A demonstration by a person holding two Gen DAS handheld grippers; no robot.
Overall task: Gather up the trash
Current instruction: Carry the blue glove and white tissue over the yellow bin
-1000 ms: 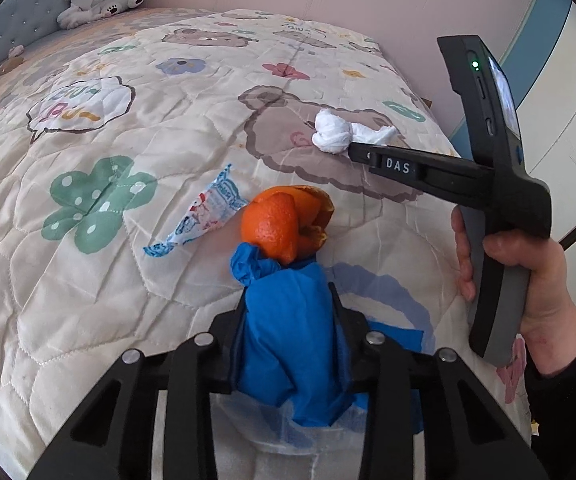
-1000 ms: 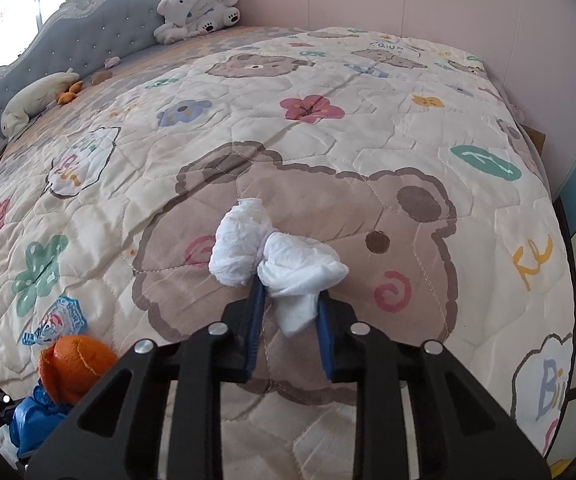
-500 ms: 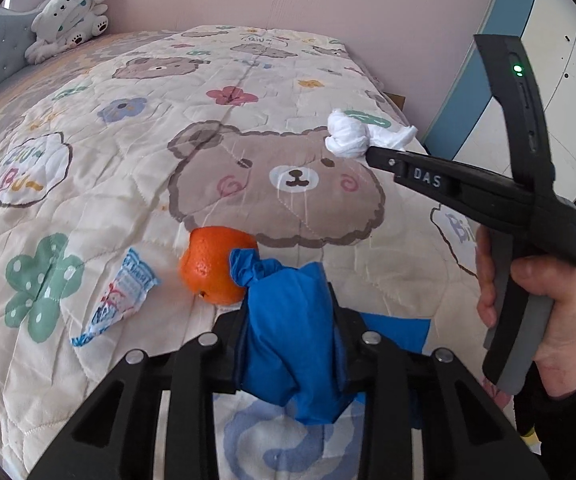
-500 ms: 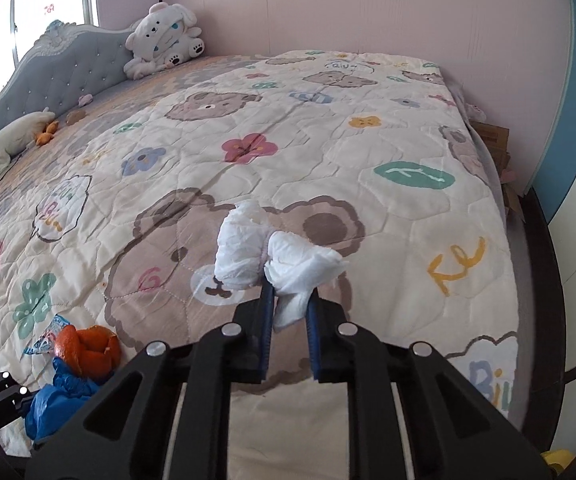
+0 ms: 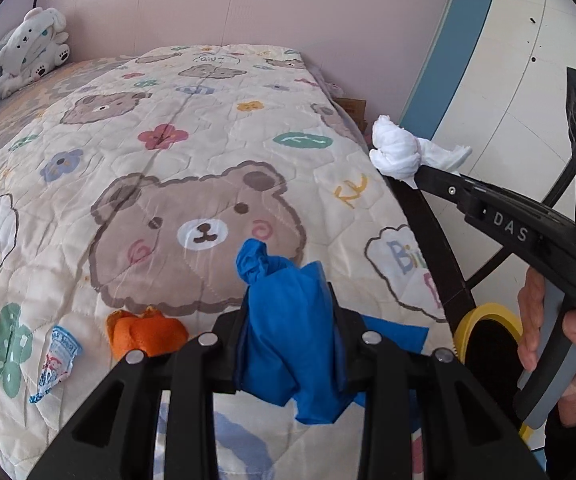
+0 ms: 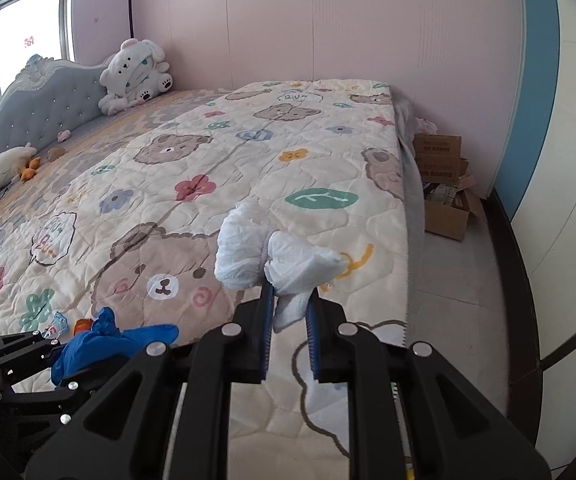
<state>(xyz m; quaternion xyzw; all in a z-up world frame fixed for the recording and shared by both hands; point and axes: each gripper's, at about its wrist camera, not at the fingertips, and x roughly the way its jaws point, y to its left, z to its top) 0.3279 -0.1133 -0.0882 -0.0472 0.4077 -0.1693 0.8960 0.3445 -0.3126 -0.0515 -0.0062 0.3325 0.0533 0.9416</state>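
Both hand-held grippers w/ blue glove (image 5: pixel 288 320) & tissue (image 6: pixel 272 256) lifted off bed.

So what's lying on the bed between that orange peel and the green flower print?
A crumpled snack wrapper lies between the orange peel and the green flower print, seen in the left wrist view.

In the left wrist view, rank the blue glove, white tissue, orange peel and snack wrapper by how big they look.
1. blue glove, though it sits nearest the camera
2. white tissue
3. orange peel, about level with the tissue, so unsure
4. snack wrapper
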